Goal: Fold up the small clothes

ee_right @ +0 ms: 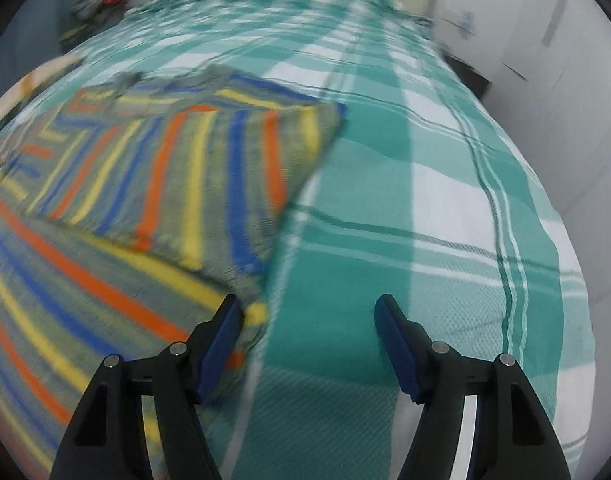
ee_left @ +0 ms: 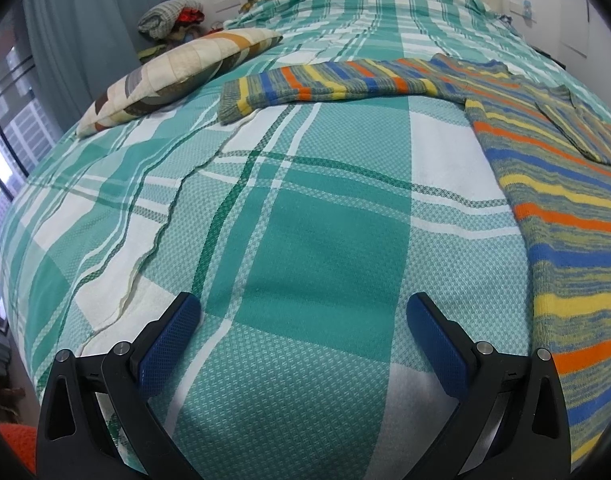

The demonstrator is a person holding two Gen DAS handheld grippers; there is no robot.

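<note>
Across the right of the left wrist frame lies your striped sweater, one sleeve spread flat on the bed for folding; your left gripper and right gripper hover, fingers wide, empty.

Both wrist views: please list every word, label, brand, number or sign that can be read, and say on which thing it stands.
No text can be read in either view.
Striped sweater: stripes only, no label showing.
Plaid bedcover: pattern only.
Patchwork pillow: no writing.
Small blue item on the wall: too small to read.
Right wrist view: blurred by motion.
</note>
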